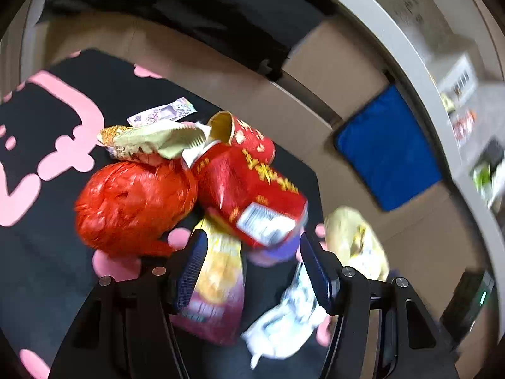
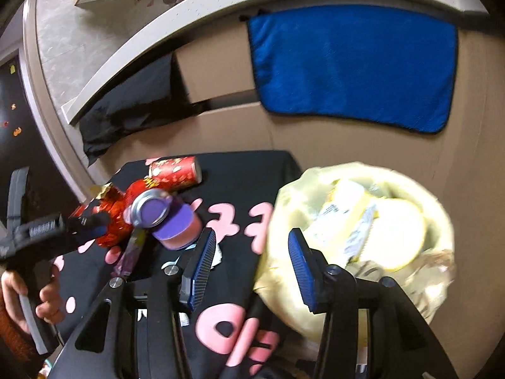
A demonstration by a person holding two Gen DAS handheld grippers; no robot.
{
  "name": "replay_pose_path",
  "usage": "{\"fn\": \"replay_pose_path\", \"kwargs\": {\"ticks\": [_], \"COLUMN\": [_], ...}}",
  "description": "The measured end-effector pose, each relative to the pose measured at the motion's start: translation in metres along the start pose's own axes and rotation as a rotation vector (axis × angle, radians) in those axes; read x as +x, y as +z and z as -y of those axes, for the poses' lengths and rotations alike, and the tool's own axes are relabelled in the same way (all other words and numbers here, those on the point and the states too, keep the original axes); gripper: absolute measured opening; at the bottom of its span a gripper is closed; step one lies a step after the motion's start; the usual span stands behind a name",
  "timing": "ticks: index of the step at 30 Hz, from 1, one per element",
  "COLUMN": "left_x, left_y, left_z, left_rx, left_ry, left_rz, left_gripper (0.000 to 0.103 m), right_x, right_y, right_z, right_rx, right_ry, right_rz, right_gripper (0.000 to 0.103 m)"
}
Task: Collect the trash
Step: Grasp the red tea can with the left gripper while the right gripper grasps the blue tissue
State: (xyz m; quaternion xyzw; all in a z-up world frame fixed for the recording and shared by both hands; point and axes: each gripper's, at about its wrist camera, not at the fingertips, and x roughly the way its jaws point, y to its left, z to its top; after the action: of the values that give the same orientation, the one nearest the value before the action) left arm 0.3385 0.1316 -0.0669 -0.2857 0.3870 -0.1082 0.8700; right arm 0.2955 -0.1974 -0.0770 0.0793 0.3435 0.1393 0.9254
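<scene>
The right gripper [image 2: 252, 262] is held with jaws parted and empty at the near rim of the yellow-lined trash bin [image 2: 284, 221]. The left gripper [image 1: 252, 271], jaws spread and gripping nothing, is aimed at the pile on the black cloth [image 1: 47, 252]: a purple-yellow snack packet [image 1: 217, 284] nearest, a crumpled red plastic bag [image 1: 132, 205] and red printed carton [image 1: 249, 183] farther.

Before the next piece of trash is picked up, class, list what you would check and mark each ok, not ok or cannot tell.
1. Left gripper open, nothing between its pads: ok.
2. Right gripper open and empty: ok.
3. Pale yellow bin bag mouth open, wrappers already inside: ok.
4. Crumpled red plastic bag within view ahead of left gripper: ok.
5. Red printed paper cup lies on its side, free to grasp: ok.
6. Purple-banded can empty or not: cannot tell.
</scene>
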Motion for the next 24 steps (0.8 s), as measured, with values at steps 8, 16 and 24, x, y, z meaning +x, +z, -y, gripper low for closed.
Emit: {"fn": "replay_pose_path", "kwargs": {"ticks": [8, 16, 24], "left_x": [0.043, 0.061, 0.037], "left_y": [0.025, 0.036, 0.029], "left_z": [-0.012, -0.021, -0.012], "left_rx": [-0.105, -0.22, -0.083], "left_ry": [0.067, 0.057, 0.035], "left_rz": [0.019, 0.005, 0.003], "left_gripper": [0.061, 0.061, 0.052], "right_x": [0.01, 0.026, 0.031], "right_y": [-0.015, -0.028, -0.037], "right_z": [-0.009, -0.014, -0.033], "right_rx": [-0.047, -0.048, -0.075], "right_ry": [-0.013, -0.003, 0.025], "right_rz": [-0.036, -0.077, -0.108], "right_gripper": [0.045, 0.045, 0.045]}}
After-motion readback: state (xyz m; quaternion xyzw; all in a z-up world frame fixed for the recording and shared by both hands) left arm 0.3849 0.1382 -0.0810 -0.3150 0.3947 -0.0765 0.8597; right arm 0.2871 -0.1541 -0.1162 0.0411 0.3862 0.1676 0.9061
